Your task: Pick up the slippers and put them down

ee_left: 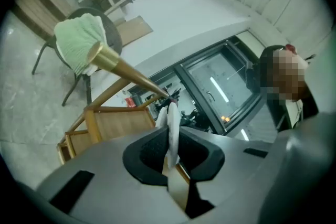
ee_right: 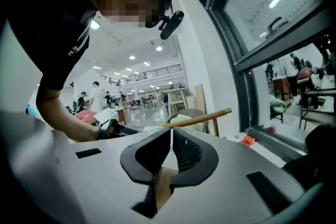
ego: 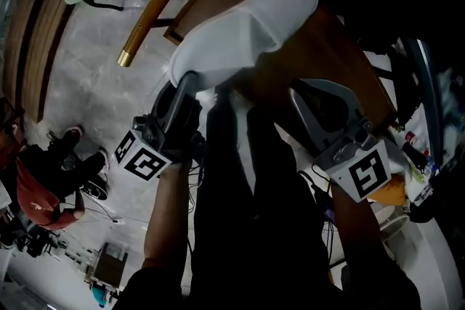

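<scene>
Slipper of thin white fabric [ego: 247, 33] hangs over brown wooden chair [ego: 323, 58], its edge pinched in left gripper [ego: 194, 78]. Right gripper [ego: 296, 88] near, jaws pressed together, nothing seen between.

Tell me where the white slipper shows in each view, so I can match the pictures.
Head view: white slipper at upper centre, above the wooden chair, with the left gripper clamped on its near edge.
Left gripper view: only its thin white edge, upright between the jaws.
Right gripper view: not clearly in it.
Shared landmark: the brass-tipped chair leg.
</scene>
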`<state>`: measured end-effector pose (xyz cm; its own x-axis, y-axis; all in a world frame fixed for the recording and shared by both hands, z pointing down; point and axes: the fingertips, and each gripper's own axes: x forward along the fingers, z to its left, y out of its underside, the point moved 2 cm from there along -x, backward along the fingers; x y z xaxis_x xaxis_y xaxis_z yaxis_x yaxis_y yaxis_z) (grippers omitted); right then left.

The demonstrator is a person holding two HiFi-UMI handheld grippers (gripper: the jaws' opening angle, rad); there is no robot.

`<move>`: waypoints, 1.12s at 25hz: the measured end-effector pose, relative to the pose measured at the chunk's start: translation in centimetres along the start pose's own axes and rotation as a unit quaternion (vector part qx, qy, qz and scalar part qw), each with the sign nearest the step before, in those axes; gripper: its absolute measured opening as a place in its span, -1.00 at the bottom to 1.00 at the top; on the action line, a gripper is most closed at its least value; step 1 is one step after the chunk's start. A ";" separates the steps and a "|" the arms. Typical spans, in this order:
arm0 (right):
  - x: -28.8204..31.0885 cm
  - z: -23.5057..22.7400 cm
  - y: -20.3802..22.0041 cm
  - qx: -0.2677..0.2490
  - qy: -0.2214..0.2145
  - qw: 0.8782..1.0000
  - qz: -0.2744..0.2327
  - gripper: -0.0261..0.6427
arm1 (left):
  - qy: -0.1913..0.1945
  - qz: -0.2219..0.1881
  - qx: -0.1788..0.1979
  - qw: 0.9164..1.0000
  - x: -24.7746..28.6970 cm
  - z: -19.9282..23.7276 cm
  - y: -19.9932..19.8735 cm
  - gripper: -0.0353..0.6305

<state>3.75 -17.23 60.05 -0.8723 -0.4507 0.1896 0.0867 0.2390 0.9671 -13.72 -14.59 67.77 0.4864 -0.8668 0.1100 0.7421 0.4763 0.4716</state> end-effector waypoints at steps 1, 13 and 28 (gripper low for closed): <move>0.4 0.3 0.9 0.007 -0.007 1.000 0.005 -0.84 | -0.006 -0.001 -0.010 1.000 -0.2 1.2 0.6 -0.76; 3.1 1.8 7.0 0.046 -0.042 0.997 0.051 -0.84 | -0.042 -0.010 -0.072 0.996 -0.7 8.8 3.3 -0.76; 4.1 2.0 9.2 0.056 -0.052 0.996 0.047 -0.84 | -0.135 0.027 0.068 0.988 -0.1 11.2 3.8 -0.47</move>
<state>0.02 -15.18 69.37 -0.9087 -0.3309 0.2544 0.1214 0.3736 0.9196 -16.17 -14.33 79.35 0.3697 -0.8570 0.3590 0.6407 0.5149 0.5696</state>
